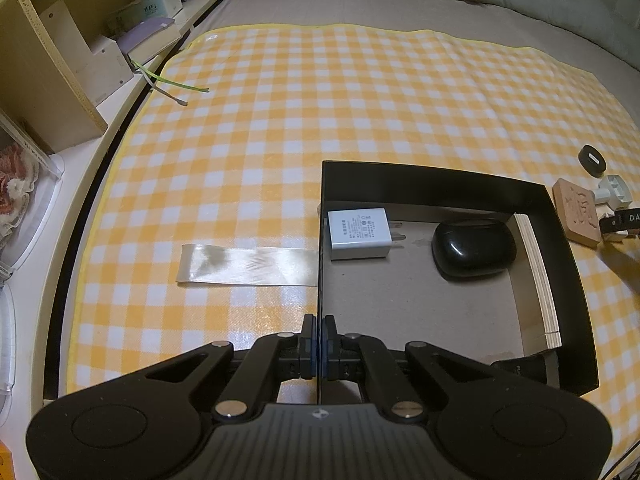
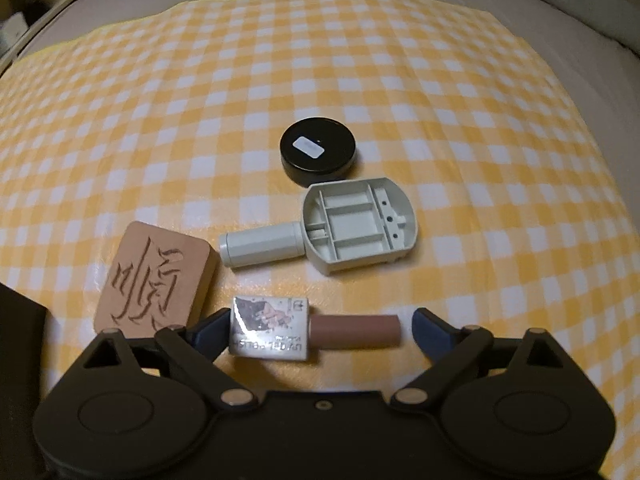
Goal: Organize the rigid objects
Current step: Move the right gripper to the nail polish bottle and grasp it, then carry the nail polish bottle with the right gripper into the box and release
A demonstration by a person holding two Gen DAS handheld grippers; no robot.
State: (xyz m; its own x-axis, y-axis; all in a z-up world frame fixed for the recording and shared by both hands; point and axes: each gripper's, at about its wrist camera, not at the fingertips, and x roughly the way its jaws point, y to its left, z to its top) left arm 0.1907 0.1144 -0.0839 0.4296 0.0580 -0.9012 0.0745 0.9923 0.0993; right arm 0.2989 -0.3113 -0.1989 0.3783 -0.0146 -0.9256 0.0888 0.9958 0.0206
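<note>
Right gripper (image 2: 316, 330) fingers gaped wide astride the bottle (image 2: 280, 330) on the bed cloth, nothing gripped; left gripper (image 1: 319, 346) pinched the box (image 1: 560, 240) wall; bottle's round cap might roll when squeezed.

Cloth (image 1: 280, 120) spread over bed. Box (image 1: 560, 216) on cloth, near right in left wrist view; charger (image 1: 358, 232) in its far left corner, case (image 1: 474, 250) right of it, wood slab (image 1: 538, 280) on edge against right wall. Tape strip (image 1: 248, 266) flat on cloth just left of box. Right of box: tile (image 2: 154, 280), bottle (image 2: 312, 328) lying on its side near of it, tool (image 2: 320, 230) beyond bottle, puck (image 2: 318, 154) farthest. Shelf (image 1: 52, 64) beside bed, far left.
</note>
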